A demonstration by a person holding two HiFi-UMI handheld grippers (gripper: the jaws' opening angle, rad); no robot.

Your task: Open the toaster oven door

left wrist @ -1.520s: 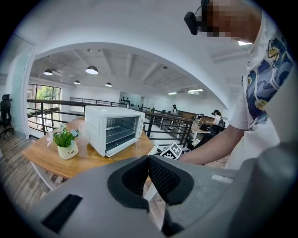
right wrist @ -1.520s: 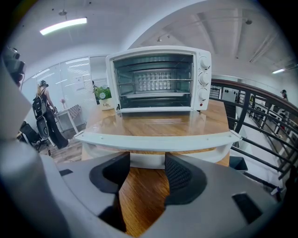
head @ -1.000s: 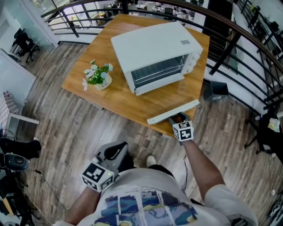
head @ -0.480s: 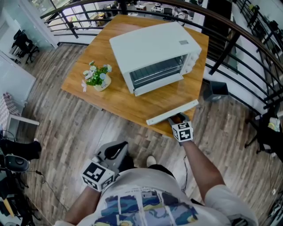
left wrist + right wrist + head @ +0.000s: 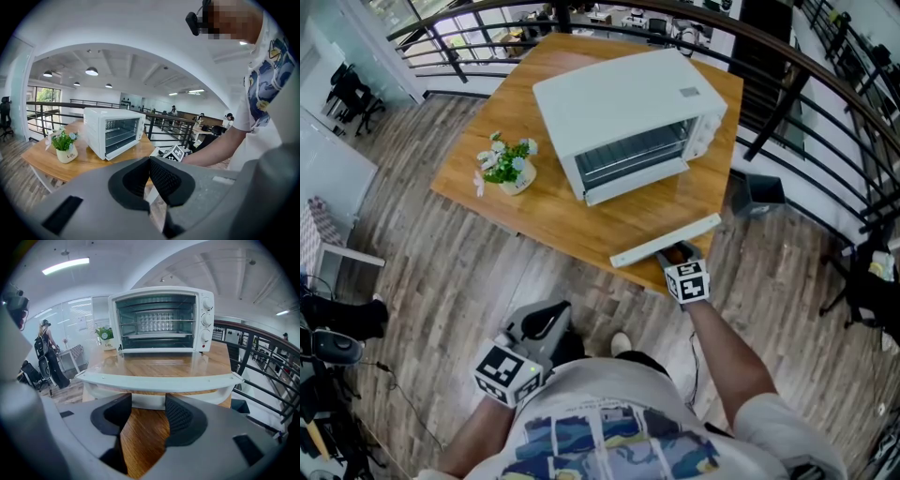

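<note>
Door (image 5: 154, 364) is down, handle (image 5: 666, 239) at bench (image 5: 572, 220) near edge; right gripper (image 5: 147, 404), jaws apart & unclamped at handle, could lever oven (image 5: 619, 98) fwd if pressed; left gripper (image 5: 149, 161) closed, idle.

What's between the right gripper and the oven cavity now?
The folded-down door: its white handle sits just ahead of the open jaws of the right gripper, its glass lying flat over the table up to the oven. The right gripper view shows it.

Head view: from overhead, steeply down onto toaster oven (image 5: 619, 98) and table (image 5: 572, 220). Left gripper view: low, well back, facing the oven obliquely. Right gripper view: near, at the table edge, squarely facing its open front. Shared throughout: oven and table.
</note>
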